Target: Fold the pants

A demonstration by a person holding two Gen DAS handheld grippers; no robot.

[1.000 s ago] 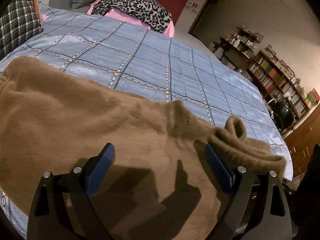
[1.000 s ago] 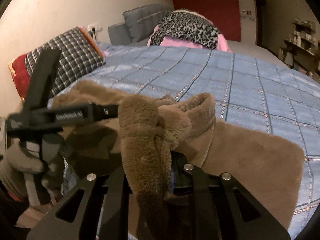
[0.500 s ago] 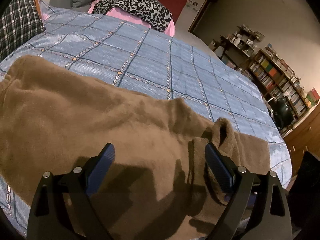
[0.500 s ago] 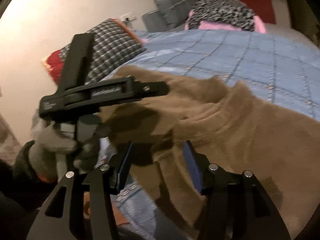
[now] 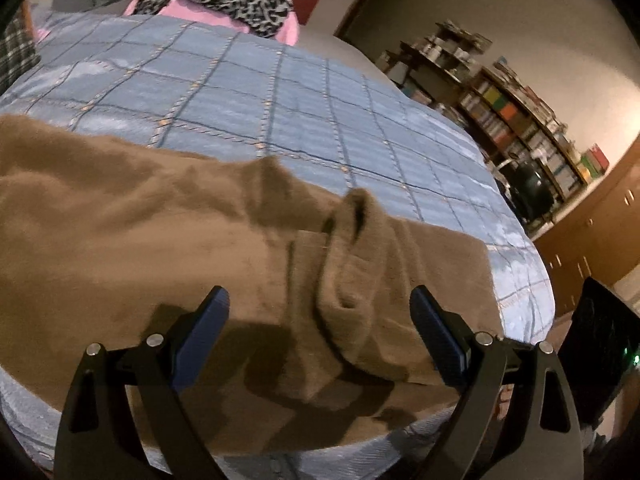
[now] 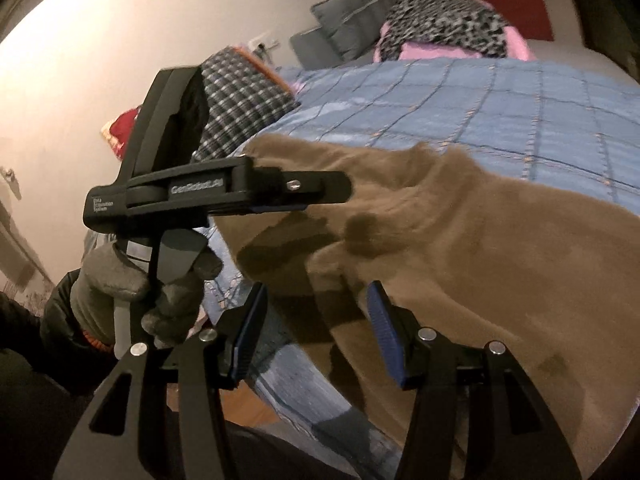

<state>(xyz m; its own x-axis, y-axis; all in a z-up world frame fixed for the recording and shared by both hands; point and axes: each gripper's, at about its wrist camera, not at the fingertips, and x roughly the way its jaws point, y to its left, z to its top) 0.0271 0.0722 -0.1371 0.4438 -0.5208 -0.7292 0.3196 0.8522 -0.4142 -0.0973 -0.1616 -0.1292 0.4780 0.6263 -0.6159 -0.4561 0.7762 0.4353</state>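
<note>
Above the pants, right gripper has spread open.

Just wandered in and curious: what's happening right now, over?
Left gripper jaws open, holding nothing. Right gripper jaws open over the pants' edge. Brown pants lie on the blue bedspread, one bunched fold. Nothing in the way.
</note>
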